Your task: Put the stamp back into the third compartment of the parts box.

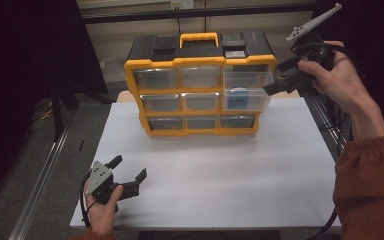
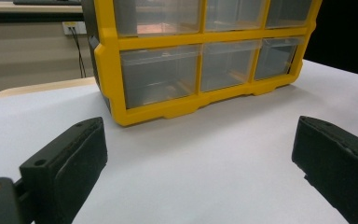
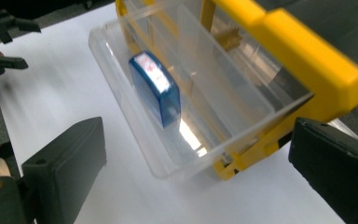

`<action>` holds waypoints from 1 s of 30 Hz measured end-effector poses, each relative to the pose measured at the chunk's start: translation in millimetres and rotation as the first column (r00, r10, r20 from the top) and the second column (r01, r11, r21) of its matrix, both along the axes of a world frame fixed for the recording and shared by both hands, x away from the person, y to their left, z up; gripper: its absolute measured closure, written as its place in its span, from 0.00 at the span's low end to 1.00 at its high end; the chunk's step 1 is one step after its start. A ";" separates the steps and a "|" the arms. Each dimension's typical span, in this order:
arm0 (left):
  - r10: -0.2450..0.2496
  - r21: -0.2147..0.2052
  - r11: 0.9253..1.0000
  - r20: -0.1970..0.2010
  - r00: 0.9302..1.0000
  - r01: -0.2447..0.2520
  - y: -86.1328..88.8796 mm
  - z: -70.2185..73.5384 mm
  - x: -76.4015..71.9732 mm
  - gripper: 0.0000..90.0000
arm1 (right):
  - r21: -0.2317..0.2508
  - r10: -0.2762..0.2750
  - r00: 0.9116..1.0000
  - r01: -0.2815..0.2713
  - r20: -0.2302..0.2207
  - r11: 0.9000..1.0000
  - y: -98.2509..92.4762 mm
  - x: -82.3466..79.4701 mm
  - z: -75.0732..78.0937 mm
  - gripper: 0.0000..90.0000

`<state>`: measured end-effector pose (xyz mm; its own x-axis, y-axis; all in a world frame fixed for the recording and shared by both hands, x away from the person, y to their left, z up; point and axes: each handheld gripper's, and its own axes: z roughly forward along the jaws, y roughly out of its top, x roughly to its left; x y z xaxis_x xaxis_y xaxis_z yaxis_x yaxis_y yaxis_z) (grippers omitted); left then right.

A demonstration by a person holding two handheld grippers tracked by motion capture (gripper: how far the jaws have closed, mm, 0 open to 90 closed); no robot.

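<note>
Drawer (image 1: 246, 98): clear plastic, pulled partway out of the right column, middle row, of the organiser; in the right gripper view it runs from upper left toward lower centre (image 3: 168, 116).
Blue box (image 3: 156, 88): lies inside the open drawer, a white label on its top face; in the high view it shows as a blue patch behind the drawer front (image 1: 238, 97), right of centre.
Right claw (image 1: 280, 75): upper right of the high view, held in a hand just beside the organiser's right edge, jaws spread wide and holding nothing; in the right gripper view (image 3: 196, 172) the drawer's near corner lies between the two jaws, not touched by either.
Left claw (image 1: 128, 175): lower left of the high view, low over the table, jaws apart and empty; well apart from the drawer.
Organiser (image 1: 200, 85): yellow frame, black top, yellow handle, nine clear drawers; stands at the far middle of the table.
Table (image 1: 220, 170): white surface, bare in front of the organiser.
</note>
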<state>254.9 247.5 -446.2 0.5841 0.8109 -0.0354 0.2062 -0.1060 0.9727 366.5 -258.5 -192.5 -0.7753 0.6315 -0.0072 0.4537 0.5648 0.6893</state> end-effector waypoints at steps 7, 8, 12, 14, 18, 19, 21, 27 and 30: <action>0.003 -0.001 1.000 -0.001 1.000 -0.003 1.5 -0.2 0.4 0.04 | 0.017 0.008 1.000 -0.008 -0.015 1.000 -5.5 -7.5 -21.5 0.05; 0.003 0.002 1.000 0.001 1.000 -0.003 1.4 0.0 0.3 0.04 | 0.015 0.010 1.000 -0.010 -0.015 1.000 -5.9 -7.9 -24.3 0.05; 0.000 -0.005 1.000 -0.002 1.000 0.000 0.4 -0.1 -0.1 0.04 | 0.021 0.003 1.000 -0.002 -0.025 1.000 -5.9 -9.8 -32.1 0.05; -0.001 -0.006 1.000 -0.002 1.000 0.001 0.5 -0.1 -0.1 0.04 | 0.016 0.004 1.000 -0.003 -0.028 1.000 -5.6 -11.0 -37.5 0.05; 0.006 -0.001 1.000 -0.002 1.000 -0.006 0.6 0.3 -0.6 0.04 | 0.023 -0.009 1.000 0.009 -0.020 1.000 -4.2 -14.0 -52.0 0.06; 0.007 -0.001 1.000 0.000 1.000 -0.007 0.5 0.3 -0.6 0.04 | 0.023 -0.011 1.000 0.012 -0.022 1.000 -4.2 -14.6 -55.0 0.06; 0.007 -0.001 1.000 0.002 1.000 -0.007 0.6 0.4 -0.6 0.04 | 0.027 -0.009 1.000 0.010 -0.017 1.000 -4.1 -14.4 -58.5 0.06; 0.008 -0.003 1.000 -0.001 1.000 -0.008 0.7 0.3 -0.4 0.04 | 0.011 -0.033 0.999 0.034 -0.031 0.999 -1.3 -16.3 -75.8 0.06; 0.010 0.003 1.000 0.003 1.000 -0.010 1.3 0.5 -0.3 0.04 | 0.026 -0.023 0.999 0.024 -0.035 0.999 0.9 -18.2 -86.4 0.05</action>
